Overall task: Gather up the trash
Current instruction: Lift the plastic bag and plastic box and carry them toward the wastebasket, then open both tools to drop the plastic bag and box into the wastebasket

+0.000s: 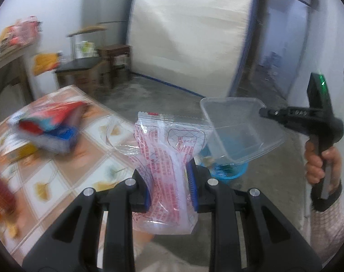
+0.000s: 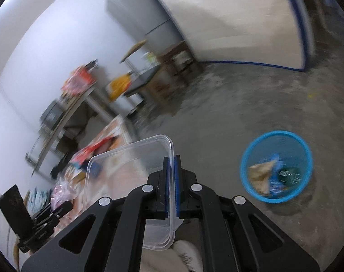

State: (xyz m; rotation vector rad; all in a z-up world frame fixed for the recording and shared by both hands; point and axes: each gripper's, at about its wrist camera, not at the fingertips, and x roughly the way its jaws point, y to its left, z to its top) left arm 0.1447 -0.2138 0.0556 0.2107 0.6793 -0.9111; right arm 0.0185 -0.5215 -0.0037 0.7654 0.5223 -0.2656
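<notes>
Both grippers tip downward. Left gripper (image 1: 169,185) jaws squeeze a clear wrapper (image 1: 167,158); right gripper (image 2: 171,185) jaws pinch a clear box (image 2: 131,172) rim, near the blue bin (image 2: 276,166).

Both grippers, the left gripper (image 1: 169,187) and the right gripper (image 2: 171,187), are matte black frames with triangular cut-outs, round silver pivot screws behind the jaws and ribbed blue pads (image 1: 191,184) lining them, and the person's sleeve (image 1: 330,224) is pale, finely patterned fabric with a dark cuff.
</notes>
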